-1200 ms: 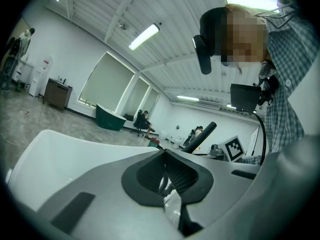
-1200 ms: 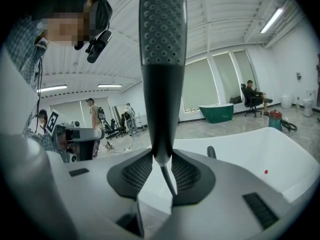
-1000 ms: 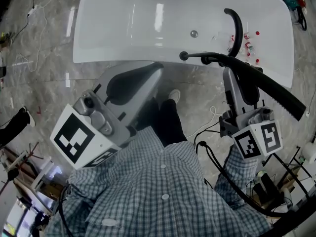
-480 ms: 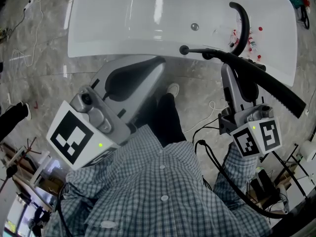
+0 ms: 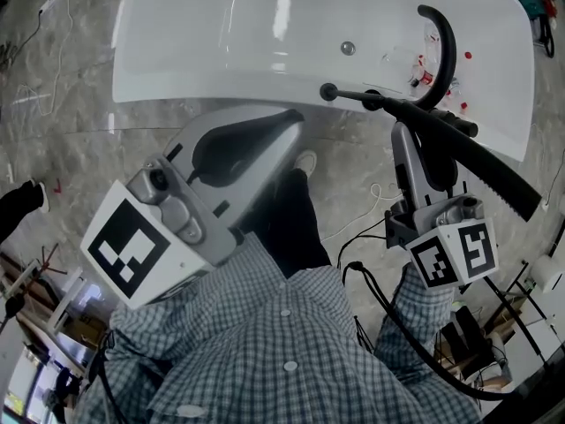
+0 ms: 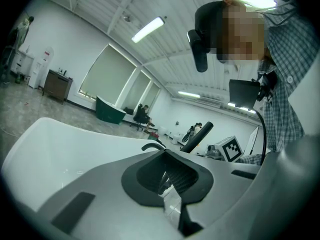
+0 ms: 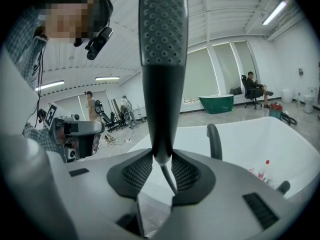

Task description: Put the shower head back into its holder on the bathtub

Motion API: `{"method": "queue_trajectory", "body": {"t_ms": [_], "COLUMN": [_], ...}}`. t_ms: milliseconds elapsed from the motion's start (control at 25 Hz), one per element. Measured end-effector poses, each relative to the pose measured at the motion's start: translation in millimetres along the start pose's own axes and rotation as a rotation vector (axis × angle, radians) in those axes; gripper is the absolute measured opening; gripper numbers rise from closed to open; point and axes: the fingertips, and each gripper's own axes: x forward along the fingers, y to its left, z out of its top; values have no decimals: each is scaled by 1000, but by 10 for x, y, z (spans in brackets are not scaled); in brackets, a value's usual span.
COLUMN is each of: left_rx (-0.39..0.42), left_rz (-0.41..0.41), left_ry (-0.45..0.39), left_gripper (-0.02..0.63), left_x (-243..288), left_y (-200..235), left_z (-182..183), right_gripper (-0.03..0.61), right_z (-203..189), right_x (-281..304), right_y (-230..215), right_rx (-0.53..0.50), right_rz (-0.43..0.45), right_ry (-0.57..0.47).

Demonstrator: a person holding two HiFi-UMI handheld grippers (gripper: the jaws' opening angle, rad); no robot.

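Over the last second the right gripper (image 7: 161,165) has carried the black shower head (image 5: 481,164) slightly toward 12 o'clock. The head's thin end now lies over the near rim of the white bathtub (image 5: 221,82), at 8 o'clock of the curved black spout (image 5: 448,47), and the fingers stay clamped on its narrow neck. The left gripper (image 6: 168,181), at 9 o'clock of the right, remains closed on nothing. The approach appears under way but seating is not yet done, and the holder cannot be picked out.
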Motion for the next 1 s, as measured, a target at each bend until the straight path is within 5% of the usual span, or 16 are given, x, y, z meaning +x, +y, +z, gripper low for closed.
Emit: {"method": "queue_trajectory", "body": {"t_ms": [1000], "left_rx": [-63], "left_rz": [15], "left_ry": [20], "left_gripper": [9], "left_x": [23], "left_y": [185], "left_z": [-381], "right_gripper": [118], "right_z": [-459], "right_x": [253], "right_y": [-71], "right_rx": [20], "right_rz": [7], "right_ry": [59]}}
